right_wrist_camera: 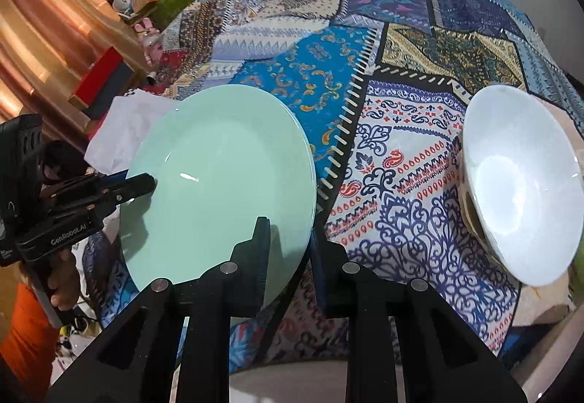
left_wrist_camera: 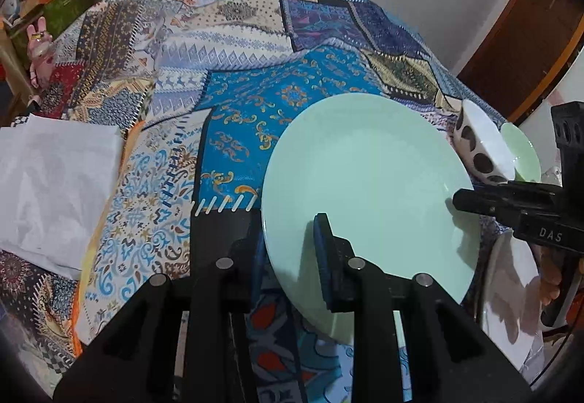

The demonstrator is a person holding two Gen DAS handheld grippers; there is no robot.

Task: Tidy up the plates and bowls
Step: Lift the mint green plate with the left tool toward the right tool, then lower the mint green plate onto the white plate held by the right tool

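A patchwork cloth point(left_wrist_camera: 292, 100) covers the table; above it a pale green plate point(left_wrist_camera: 365, 198) is held clear of the fabric, its face turned up and tipped toward the cameras; being round, it has no long axis; the left gripper point(left_wrist_camera: 288, 257) pinches its near-left rim, the right gripper point(right_wrist_camera: 288, 257) its near-right rim, each pair of jaws pressed together on the edge; to carry it well, both hands should rise and travel together, keeping it level and the two grips evenly loaded; a white bowl with dark spots point(right_wrist_camera: 522, 184) leans to the right, apparently against something hidden; folded white paper point(left_wrist_camera: 54, 191) lies at left.
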